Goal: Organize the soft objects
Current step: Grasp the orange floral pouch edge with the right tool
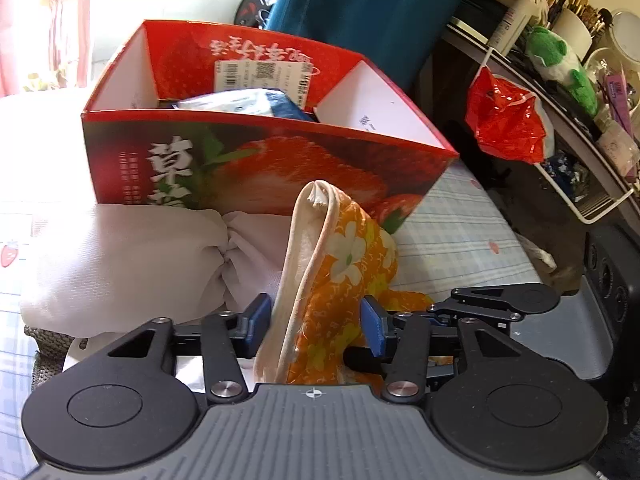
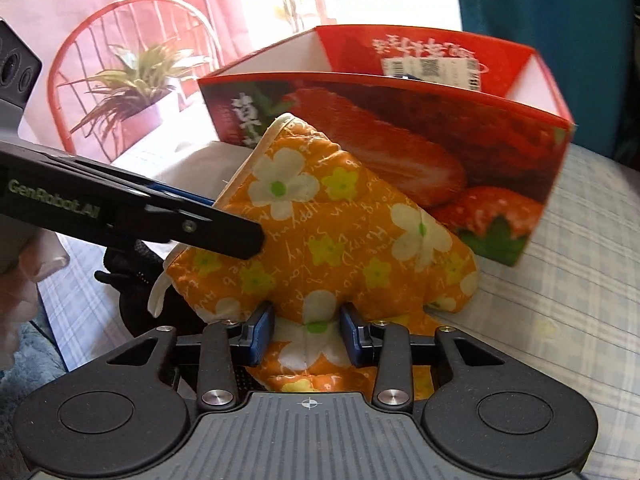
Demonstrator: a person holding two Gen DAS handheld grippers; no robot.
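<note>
Two grippers meet on one piece: the orange flower-print oven mitt (image 2: 344, 216), which we hold between us over the checked bed sheet (image 2: 560, 300). No earlier picture is at hand, so we speak only of how things stand now.

Nearest, in the right wrist view, our right gripper (image 2: 307, 330) has its blue pads narrowed onto the mitt's lower edge; the cloth bunches between them, so we judge it pinched, jaws roughly a third open. From there the mitt's long axis runs up toward 11 o'clock, ending in its cream-trimmed cuff.

Our left gripper (image 1: 316, 326) comes in from 9 o'clock in that same view and bites the mitt's left side. In its own view the folded cloth fills the gap between the pads and rises toward 12 o'clock; the pads look pressed on it, though the right one is partly masked by fabric.

Just beyond the mitt, at 10 o'clock in the left view, lies a pale folded cloth (image 1: 132, 256) on the bed. Behind both stands the red strawberry-print box (image 1: 260, 160), open at the top, its near wall right behind the mitt's tip, with a blue-and-white packet (image 1: 248, 104) already inside.

The coming move turns on this: the box mouth lies ahead and above the mitt, at 12 o'clock from both grippers. We judge the mitt must be lifted over that near wall.
</note>
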